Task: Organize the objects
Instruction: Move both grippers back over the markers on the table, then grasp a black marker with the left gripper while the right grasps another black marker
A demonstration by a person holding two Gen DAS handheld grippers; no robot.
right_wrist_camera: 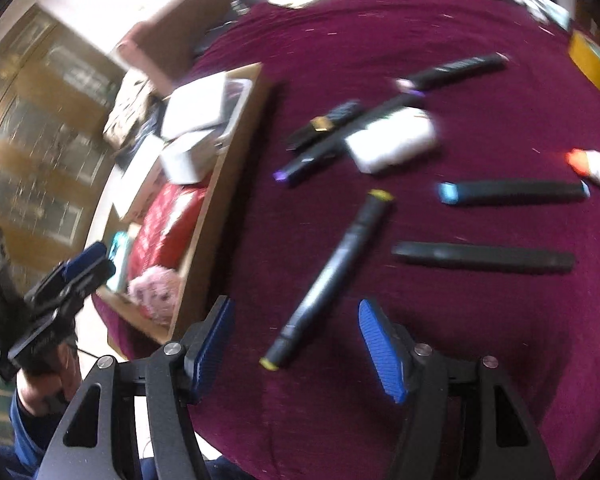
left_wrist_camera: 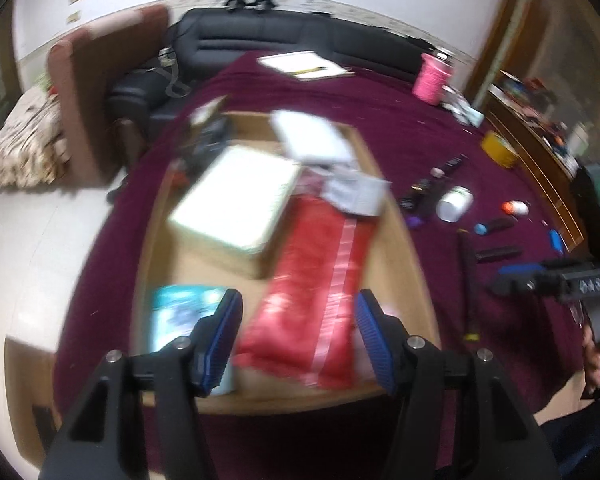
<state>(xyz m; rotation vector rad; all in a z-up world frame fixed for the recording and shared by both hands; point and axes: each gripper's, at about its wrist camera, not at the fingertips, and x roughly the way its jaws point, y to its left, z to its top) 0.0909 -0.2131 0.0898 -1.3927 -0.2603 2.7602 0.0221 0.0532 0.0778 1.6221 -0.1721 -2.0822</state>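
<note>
A cardboard box [left_wrist_camera: 396,216] on the maroon tablecloth holds a red packet [left_wrist_camera: 316,280], a white box [left_wrist_camera: 236,200], a teal packet [left_wrist_camera: 180,312] and white cartons. My left gripper [left_wrist_camera: 296,334] is open and empty, hovering over the red packet's near end. My right gripper [right_wrist_camera: 296,344] is open and empty, above the lower end of a black marker with yellow caps [right_wrist_camera: 328,280]. More black markers [right_wrist_camera: 484,258], a blue-capped one [right_wrist_camera: 512,192], a white bottle [right_wrist_camera: 392,140] and a small orange-capped bottle [right_wrist_camera: 596,166] lie on the cloth. The cardboard box [right_wrist_camera: 220,184] sits left of them.
A pink spool [left_wrist_camera: 432,76], a notepad [left_wrist_camera: 304,64] and a yellow tape roll [left_wrist_camera: 498,150] sit at the table's far side. A black sofa [left_wrist_camera: 284,36] and a brown chair [left_wrist_camera: 100,92] stand behind. The right gripper shows at the left wrist view's right edge [left_wrist_camera: 516,276].
</note>
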